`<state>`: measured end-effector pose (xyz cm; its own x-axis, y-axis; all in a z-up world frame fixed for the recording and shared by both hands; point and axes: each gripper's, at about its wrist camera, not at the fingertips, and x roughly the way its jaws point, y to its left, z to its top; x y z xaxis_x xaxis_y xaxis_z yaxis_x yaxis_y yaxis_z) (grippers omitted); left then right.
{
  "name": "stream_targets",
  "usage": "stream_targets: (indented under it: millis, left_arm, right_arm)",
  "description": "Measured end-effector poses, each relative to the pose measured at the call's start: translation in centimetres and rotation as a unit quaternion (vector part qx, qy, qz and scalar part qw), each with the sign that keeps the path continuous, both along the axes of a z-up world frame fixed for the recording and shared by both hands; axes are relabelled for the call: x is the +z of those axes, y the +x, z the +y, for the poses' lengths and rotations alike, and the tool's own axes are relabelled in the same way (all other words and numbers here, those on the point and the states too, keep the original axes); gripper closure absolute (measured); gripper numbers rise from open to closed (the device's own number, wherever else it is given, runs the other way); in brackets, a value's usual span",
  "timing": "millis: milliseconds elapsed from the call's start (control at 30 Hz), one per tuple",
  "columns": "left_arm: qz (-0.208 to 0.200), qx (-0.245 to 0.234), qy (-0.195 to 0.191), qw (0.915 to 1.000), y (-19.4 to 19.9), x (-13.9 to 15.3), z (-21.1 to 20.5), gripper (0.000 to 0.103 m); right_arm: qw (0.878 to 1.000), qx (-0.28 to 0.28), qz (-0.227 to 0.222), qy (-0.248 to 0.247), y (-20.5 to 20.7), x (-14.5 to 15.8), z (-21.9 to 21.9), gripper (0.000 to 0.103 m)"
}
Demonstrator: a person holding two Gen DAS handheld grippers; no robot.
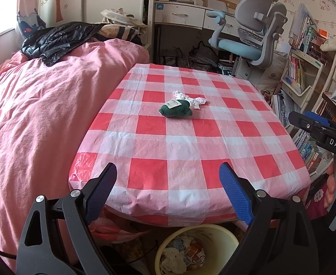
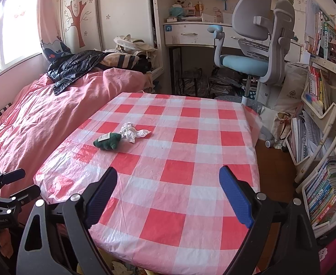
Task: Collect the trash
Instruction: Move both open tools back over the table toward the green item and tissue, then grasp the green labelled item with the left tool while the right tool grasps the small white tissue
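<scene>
crumpled tissue (image 1: 189,100) (beside green toy (image 1: 176,110))

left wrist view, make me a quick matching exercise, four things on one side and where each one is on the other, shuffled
Things:
1. crumpled paper
2. green plush toy
3. yellow bin
4. black jacket

Places:
A. on the pink bed
B. under the table's near edge
C. mid-table, nearer the camera
D. mid-table, just behind the toy

Pairs: 1-D, 2-C, 3-B, 4-A

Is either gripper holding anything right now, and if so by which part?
Nothing is held. The left gripper and right gripper are both open over the table's near edge, short of the crumpled paper.
</scene>
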<state>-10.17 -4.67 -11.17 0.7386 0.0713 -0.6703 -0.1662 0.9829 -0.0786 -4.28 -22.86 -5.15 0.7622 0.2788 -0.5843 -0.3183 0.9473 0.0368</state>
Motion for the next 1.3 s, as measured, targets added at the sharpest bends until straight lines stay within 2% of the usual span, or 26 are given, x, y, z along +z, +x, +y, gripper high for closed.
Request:
stream_targets:
  millis: [533,633,800,900,1033,1167,1300]
  left_arm:
    - [0.002,-0.002,-0.004,1.0000,0.2,-0.1,0.2,0.016]
    - [0.014,-0.001,-0.014,0.9998,1.3,0.2,1.5,0.016]
    - [0.032,0.015,0.000,0.9994,3.9,0.9,4.3,0.016]
    - [0.053,0.011,0.023,0.9983,6.5,0.6,5.2,0.016]
    - [0.056,-0.009,0.037,0.9977,9.5,0.4,5.5,0.016]
    - [0.055,-0.056,0.065,0.9948,12.7,0.0,4.4,0.016]
    - [0.080,-0.091,0.093,0.9883,15.3,-1.3,3.4,0.016]
  right_arm:
    - [1.000,0.004,-0.002,0.001,0.0,-0.1,0.3,0.016]
    - [1.000,0.012,0.001,0.008,0.5,-0.2,0.5,0.016]
    - [0.999,0.026,0.002,0.018,2.9,-0.5,1.2,0.016]
    - [0.999,0.045,0.013,0.003,5.5,-1.3,2.7,0.016]
    - [0.997,0.072,0.025,0.004,8.6,-2.0,4.9,0.016]
    - [0.994,0.096,0.048,0.016,11.9,-3.1,7.3,0.027]
    - [0.991,0.117,0.069,0.010,14.8,-4.4,9.9,0.040]
